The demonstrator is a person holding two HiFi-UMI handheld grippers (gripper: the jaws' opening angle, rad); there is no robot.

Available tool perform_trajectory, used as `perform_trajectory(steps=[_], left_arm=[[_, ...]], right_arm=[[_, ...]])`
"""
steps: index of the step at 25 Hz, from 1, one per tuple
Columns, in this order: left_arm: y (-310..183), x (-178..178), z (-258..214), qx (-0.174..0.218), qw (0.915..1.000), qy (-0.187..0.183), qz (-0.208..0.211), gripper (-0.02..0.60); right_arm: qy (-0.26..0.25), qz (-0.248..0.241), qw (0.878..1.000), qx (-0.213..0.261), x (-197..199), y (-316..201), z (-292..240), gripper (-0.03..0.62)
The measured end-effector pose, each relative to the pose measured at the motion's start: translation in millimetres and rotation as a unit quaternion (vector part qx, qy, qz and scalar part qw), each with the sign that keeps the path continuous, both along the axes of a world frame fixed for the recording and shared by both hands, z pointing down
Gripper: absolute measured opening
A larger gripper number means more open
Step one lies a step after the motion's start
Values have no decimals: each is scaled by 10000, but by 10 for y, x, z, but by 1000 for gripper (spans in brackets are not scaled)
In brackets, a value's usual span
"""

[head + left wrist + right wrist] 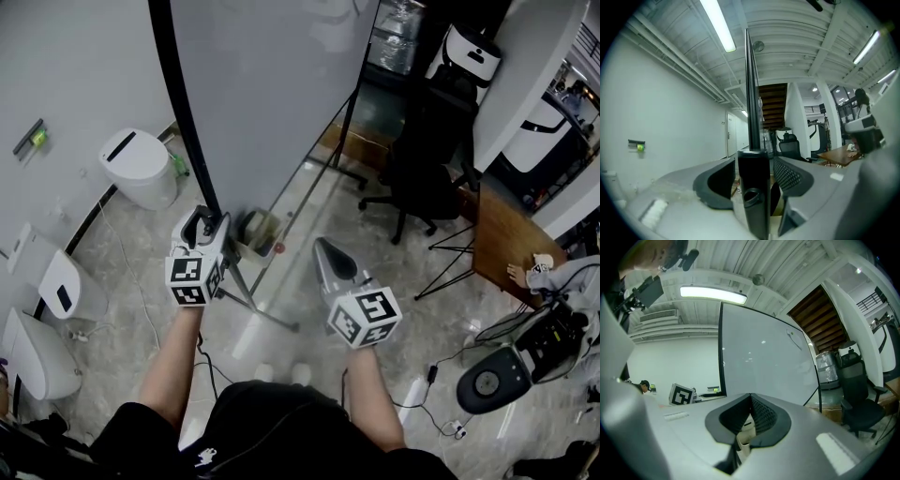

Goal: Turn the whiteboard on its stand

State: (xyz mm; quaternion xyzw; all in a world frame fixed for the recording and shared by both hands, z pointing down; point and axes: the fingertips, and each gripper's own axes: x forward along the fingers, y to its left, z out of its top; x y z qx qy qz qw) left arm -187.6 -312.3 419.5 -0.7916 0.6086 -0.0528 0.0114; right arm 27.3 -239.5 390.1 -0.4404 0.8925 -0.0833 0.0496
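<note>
Two grippers at whiteboard (281, 94) edge

Left gripper (208, 219): jaws wide apart astride the board's black frame (751, 93), pads clear of it. Right gripper (751, 397): jaws together, empty, pointing at the board's face, apart from it. Whiteboard stands upright on its stand (267, 312).

There was one whiteboard (272, 84) and two grippers, a left gripper (208, 217) and a right gripper (323, 246). Three white machines (141, 167) (64, 286) (37, 356) stood along the wall. One black office chair (427, 183), one wooden table (502, 239) and one round black base (487, 382) were counted
</note>
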Motion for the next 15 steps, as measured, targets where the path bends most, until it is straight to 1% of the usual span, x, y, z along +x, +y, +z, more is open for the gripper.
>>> perform_trajectory(steps=[7, 10, 12, 13, 15], left_arm=[[154, 28, -467, 559, 9984, 2, -40, 267], [259, 89, -628, 759, 9971, 33, -1, 254], [349, 129, -727, 896, 9959, 109, 46, 221], [385, 162, -764, 945, 9954, 142, 92, 182], [423, 263, -790, 981, 9948, 137, 220, 142]], right_arm=[[-43, -87, 10000, 16, -17, -8, -28, 8], [-49, -81, 10000, 21, -19, -2, -30, 8], [-45, -64, 10000, 35, -25, 15, -35, 8], [-35, -49, 10000, 47, -26, 25, -39, 8], [-6, -5, 10000, 74, -10, 44, -48, 8]])
